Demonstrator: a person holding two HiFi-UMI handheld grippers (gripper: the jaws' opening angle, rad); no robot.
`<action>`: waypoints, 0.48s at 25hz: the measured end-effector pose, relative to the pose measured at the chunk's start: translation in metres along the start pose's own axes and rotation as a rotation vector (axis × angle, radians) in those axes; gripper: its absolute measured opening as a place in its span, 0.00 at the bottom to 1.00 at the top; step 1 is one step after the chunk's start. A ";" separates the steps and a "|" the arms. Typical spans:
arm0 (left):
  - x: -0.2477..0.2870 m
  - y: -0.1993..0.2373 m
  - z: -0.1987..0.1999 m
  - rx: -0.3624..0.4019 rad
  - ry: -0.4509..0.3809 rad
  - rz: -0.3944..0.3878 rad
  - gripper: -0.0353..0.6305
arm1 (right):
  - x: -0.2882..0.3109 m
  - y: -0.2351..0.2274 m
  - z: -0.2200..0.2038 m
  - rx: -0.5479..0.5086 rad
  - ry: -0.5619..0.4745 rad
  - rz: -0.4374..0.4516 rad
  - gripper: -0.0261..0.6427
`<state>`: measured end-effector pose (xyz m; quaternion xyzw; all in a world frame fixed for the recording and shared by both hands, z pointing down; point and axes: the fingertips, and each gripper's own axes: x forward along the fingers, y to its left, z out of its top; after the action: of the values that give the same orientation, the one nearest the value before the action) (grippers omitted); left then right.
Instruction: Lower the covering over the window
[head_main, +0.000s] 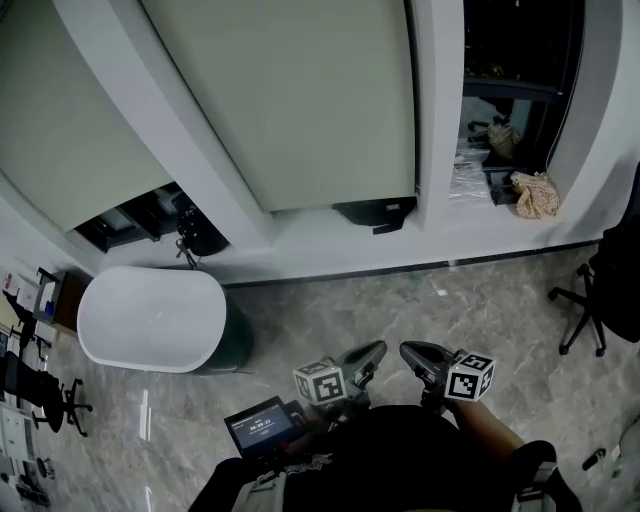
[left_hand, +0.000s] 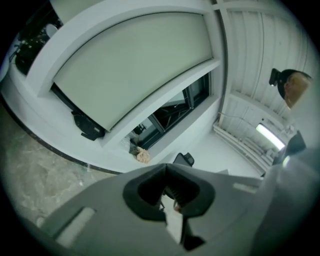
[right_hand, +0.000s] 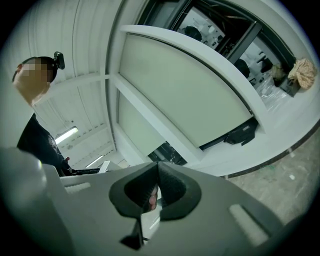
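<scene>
Plainly, left gripper (head_main: 376, 350) and right gripper (head_main: 409, 352) clamp nothing.

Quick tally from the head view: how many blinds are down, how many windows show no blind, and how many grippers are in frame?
Blinds lowered most of the way: 2, left blind, middle blind
Windows with no blind showing: 1, right window
Grippers, shut and empty: 2, left gripper, right gripper
Total: 5

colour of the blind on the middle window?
Plain pale greenish-beige blind, no pattern. It shows best in the head view.
</scene>
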<state>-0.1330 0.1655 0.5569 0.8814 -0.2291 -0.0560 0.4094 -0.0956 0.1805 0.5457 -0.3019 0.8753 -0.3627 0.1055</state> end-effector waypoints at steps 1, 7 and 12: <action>-0.001 -0.005 -0.009 -0.006 0.002 0.009 0.06 | -0.007 0.003 -0.005 0.009 0.006 0.008 0.05; -0.013 -0.027 -0.048 -0.027 -0.007 0.048 0.06 | -0.035 0.020 -0.032 0.035 0.051 0.057 0.05; -0.023 -0.035 -0.051 -0.025 -0.020 0.058 0.06 | -0.037 0.033 -0.039 0.029 0.063 0.083 0.05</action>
<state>-0.1261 0.2307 0.5627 0.8685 -0.2579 -0.0560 0.4196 -0.0971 0.2431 0.5492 -0.2520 0.8846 -0.3800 0.0973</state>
